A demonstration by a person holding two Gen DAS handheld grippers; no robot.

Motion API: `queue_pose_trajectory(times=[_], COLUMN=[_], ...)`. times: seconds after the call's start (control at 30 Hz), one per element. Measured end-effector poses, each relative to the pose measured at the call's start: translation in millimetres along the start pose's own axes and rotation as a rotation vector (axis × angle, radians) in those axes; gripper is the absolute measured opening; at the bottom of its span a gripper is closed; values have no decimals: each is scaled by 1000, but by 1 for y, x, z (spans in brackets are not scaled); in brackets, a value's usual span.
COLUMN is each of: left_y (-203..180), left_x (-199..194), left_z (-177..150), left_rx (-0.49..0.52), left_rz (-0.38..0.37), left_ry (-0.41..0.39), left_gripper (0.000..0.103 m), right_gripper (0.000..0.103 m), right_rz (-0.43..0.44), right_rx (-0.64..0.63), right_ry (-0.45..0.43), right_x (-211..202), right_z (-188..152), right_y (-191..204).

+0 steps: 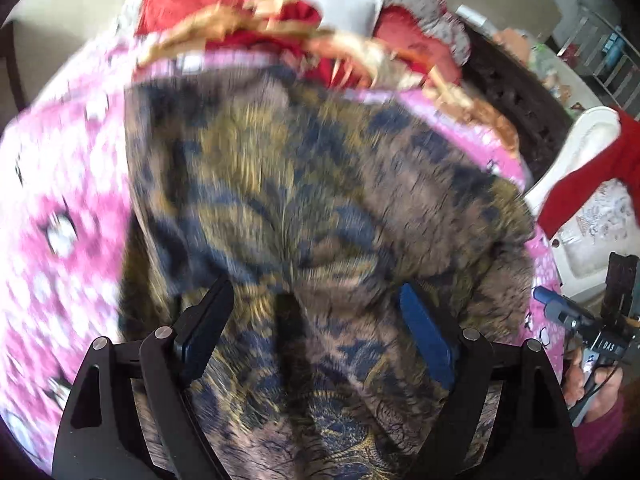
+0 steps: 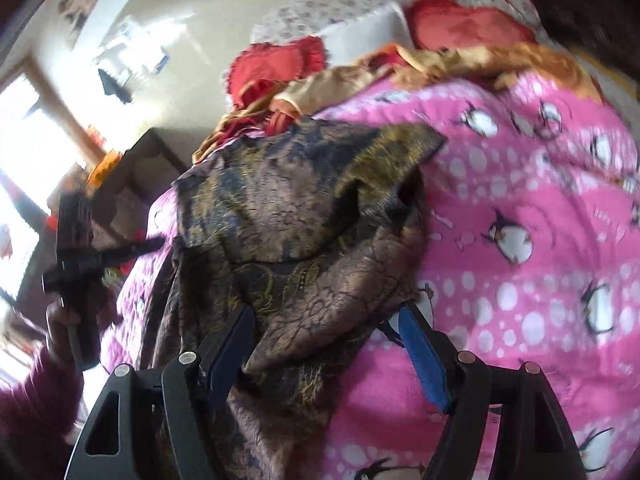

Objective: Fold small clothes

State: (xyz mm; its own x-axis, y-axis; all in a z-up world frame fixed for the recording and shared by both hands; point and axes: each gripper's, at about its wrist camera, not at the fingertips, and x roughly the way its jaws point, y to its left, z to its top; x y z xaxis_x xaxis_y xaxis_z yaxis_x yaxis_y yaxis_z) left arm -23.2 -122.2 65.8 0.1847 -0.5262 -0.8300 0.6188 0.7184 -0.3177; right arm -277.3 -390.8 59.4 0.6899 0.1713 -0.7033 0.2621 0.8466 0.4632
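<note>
Pink penguin blanket (image 2: 540, 208) is the work surface; brown patterned garment (image 2: 304, 216) lies rumpled on it. Left gripper (image 1: 316, 320) and right gripper (image 2: 328, 332) both gape, cloth between pads, unpinched. Suggest: smooth flat first, then pinch matching corners before folding.

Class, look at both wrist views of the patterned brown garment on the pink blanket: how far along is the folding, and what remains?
Done: the brown patterned garment lies on the pink penguin blanket with one flap already turned over itself. In hand: nothing gripped; the left gripper and right gripper both stand open over the cloth. Left: it is still bunched and uneven, so further folds remain, and the red and gold clothes behind look unfolded.
</note>
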Motion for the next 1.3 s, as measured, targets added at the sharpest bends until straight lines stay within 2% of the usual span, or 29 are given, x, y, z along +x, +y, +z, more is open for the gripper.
queue_pose_trajectory(times=[0.07, 0.1, 0.13, 0.17, 0.2, 0.23, 0.33, 0.43, 0.47, 0.53, 0.6, 0.7, 0.73, 0.8, 0.87, 0.93, 0.97, 1.1, 1.17, 1.2, 1.23, 1.27, 1.3], left_y=[-1, -4, -7, -10, -13, -17, -20, -14, -11, -8, -7, -24, -32, -40, -46, -50, -49, -31, -19, -14, -8, -5, -4], left_x=[16, 20, 22, 23, 21, 9, -35, -90, -104, -123, -143, -167, -172, -176, -179, -178, -173, -143, -129, -125, -121, -120, -120], left_z=[-7, -9, -11, -11, -11, -9, -1, 8, 10, 13, 17, 14, 11, 9, 7, 8, 9, 15, 16, 15, 15, 15, 15], left_rx=[-18, -13, -3, 10, 23, 42, 82, 70, 61, 53, 51, 100, 127, 139, 144, 160, 162, 109, 81, 68, 50, 41, 39], left_rz=[-18, -8, -5, -13, -19, -29, -32, -55, -58, -57, -88, -118, -121, -153, -164, -121, -111, -78, -55, -58, -66, -71, -73], left_ry=[31, 32, 39, 54, 66, 39, -92, -226, -255, -290, -305, -345, -361, -364, -383, -423, -429, -379, -348, -340, -331, -328, -330], left_gripper=[85, 76, 50, 34, 16, 15, 11, 11, 11, 11, 11, 11, 11, 11, 11, 11, 11, 11, 11, 11, 11, 11, 11], right_gripper=[72, 68, 45, 18, 11, 9, 7, 7, 6, 6, 6, 6, 6, 6, 6, 6, 6, 6, 8, 12, 36, 68, 75], right_rz=[25, 35, 28, 20, 10, 3, 89, 35, 42, 69, 65, 45, 52, 10, -93, -238, -259, -227, -162, -152, -142, -137, -134], right_rx=[40, 57, 73, 81, 84, 88, 122, 57, 51, 48, 31, 55, 71, 108, 123, 107, 106, 63, 42, 28, 15, 16, 27], right_ry=[12, 16, 23, 33, 37, 17, -113, -157, -160, -167, -179, -230, -254, -285, -311, -346, -358, -356, -299, -262, -225, -192, -170], right_x=[15, 22, 30, 34, 37, 33, 0, -24, -27, -34, -40, -53, -59, -70, -73, -74, -74, -57, -49, -46, -42, -38, -33], right_z=[1, 3, 3, 4, 6, 7, 17, 25, 26, 27, 35, 52, 58, 71, 86, 104, 111, 134, 130, 124, 116, 105, 96], right_y=[-4, -6, -8, -9, -10, -10, -12, -3, -1, 3, 8, 14, 15, 12, 15, 24, 26, 33, 32, 32, 29, 26, 23])
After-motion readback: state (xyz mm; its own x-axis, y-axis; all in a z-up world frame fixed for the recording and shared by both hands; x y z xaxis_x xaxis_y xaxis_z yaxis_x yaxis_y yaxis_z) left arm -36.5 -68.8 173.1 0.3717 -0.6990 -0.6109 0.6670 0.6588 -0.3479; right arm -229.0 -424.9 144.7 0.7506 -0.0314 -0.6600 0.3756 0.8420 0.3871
